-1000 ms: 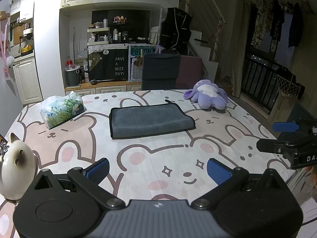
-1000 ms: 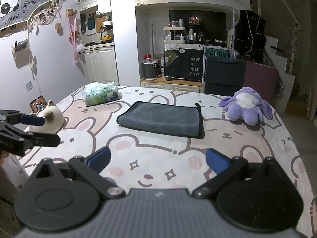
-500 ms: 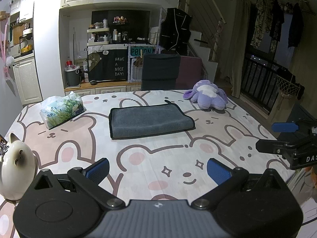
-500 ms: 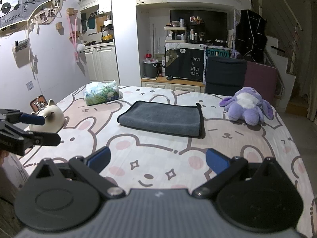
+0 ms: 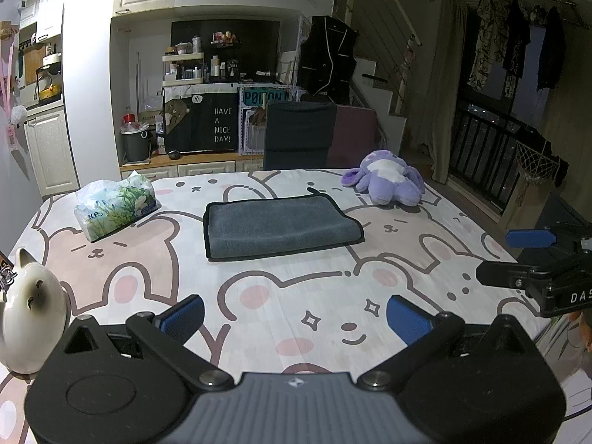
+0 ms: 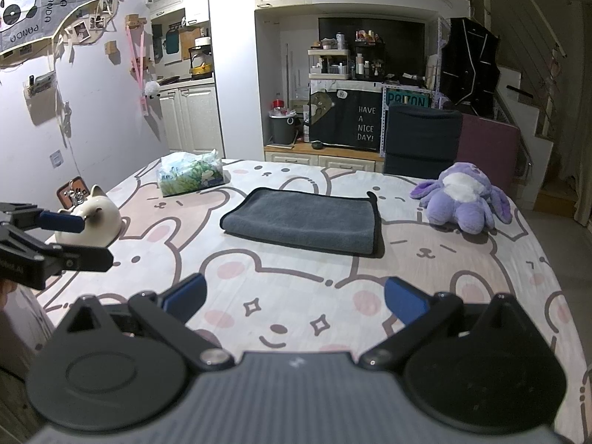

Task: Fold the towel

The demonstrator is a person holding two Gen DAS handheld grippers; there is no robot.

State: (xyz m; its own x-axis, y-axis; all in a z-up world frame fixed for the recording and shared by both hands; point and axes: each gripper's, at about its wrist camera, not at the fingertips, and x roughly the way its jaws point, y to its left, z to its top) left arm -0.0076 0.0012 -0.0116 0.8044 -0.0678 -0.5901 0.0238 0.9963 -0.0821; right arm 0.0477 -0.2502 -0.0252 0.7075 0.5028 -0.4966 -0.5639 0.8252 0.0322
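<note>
1. Left wrist view: the left gripper (image 5: 294,316) fills the bottom of the frame, its blue-padded fingers (image 5: 184,317) spread wide with nothing between them, above the table (image 5: 281,292).
2. The towel (image 5: 277,225), grey and folded flat, lies at frame centre, well apart from both grippers.
3. A tissue pack (image 5: 116,208) sits left of centre, a purple plush (image 5: 388,182) right of centre, a cat figurine (image 5: 31,309) at the lower left edge.
4. The right gripper (image 5: 518,255) enters at the right edge, seen side-on.
5. Right wrist view: the right gripper (image 6: 294,301) spans the bottom, fingers wide and empty.
6. The towel (image 6: 303,222) is at centre; the left gripper (image 6: 85,236) shows at the left edge, in front of the figurine (image 6: 94,218), with the plush (image 6: 464,201) at right.
</note>
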